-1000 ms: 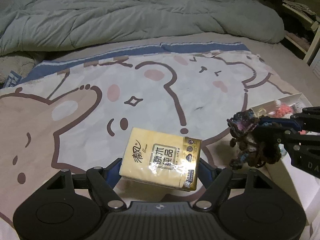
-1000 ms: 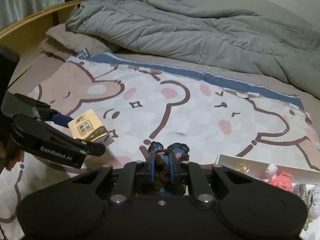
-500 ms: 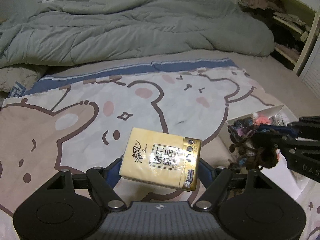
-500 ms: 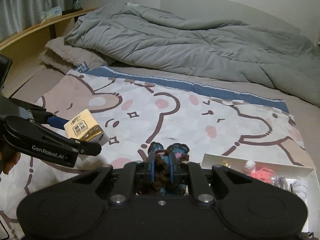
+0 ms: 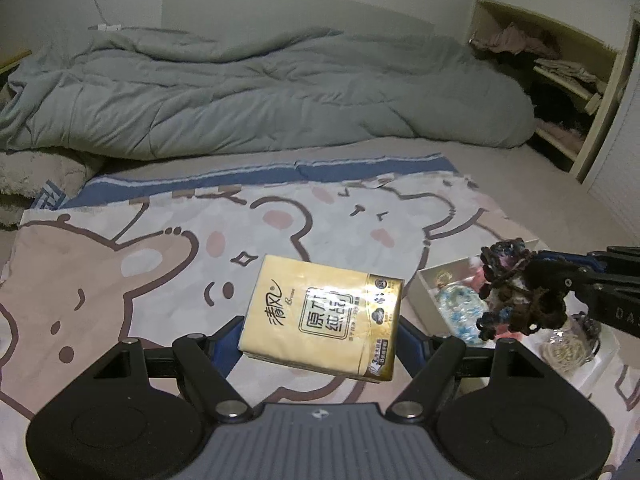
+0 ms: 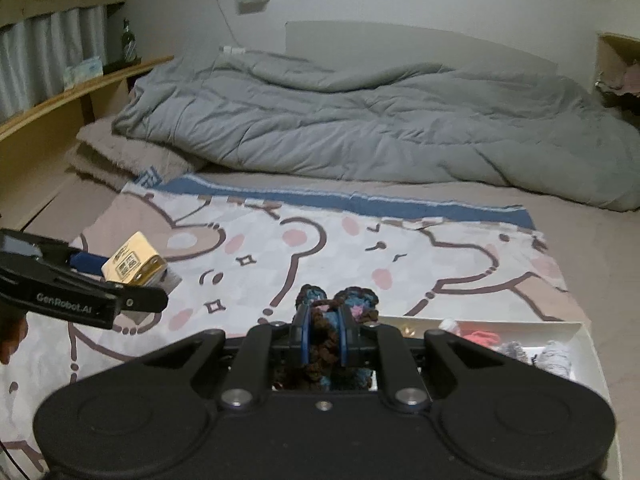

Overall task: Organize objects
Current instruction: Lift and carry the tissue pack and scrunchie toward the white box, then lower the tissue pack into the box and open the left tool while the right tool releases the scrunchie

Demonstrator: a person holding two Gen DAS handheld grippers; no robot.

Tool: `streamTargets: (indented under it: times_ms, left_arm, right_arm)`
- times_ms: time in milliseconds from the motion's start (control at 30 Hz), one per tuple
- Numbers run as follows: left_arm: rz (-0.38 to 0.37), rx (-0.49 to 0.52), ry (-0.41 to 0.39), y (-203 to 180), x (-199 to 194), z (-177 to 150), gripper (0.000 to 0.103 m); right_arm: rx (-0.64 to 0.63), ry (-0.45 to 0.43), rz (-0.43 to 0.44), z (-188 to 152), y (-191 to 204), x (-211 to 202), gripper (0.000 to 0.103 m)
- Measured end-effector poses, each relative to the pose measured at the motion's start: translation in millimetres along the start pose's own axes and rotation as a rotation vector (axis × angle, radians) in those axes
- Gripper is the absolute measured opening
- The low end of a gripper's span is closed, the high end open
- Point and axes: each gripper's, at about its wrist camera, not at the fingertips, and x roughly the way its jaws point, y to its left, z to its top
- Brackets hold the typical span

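Yellow tissue pack, one; yarn bundle, one

The yellow tissue pack carries "清风" in script at nine o'clock of its framed "原木纯品" panel. The left gripper reads "GenRobot.AI" on its finger; the right gripper shows only "DA", cut off.

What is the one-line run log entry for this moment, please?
left gripper: shut on tissue pack | right gripper: shut on crocheted yarn piece | white box: on bear blanket
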Motion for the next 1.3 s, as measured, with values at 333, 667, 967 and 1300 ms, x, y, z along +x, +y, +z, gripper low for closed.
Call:
streamTargets:
  times_ms: [333,667,967,1300]
  left_arm:
    - [-0.047,0.051,-0.036,-32,-23,-4,0.077]
    - [-0.108,0.175,-0.064,-76,-28,-4,0.077]
    - [-0.254,0.435,-0.055,-132,-6,-14,0.077]
    - [-0.448,0.668,0.053,-178,38,-28,0.077]
  right_arm:
    - [0.029,-0.054,-0.006,-4,-7,-31,0.014]
    - [0.043,-0.095,-0.023,-11,-27,-56,0.015]
    - [0.067,-0.062,-0.047,-30,-58,-61,0.015]
    - [0.086,0.026,-0.053,-54,-87,-47,0.015]
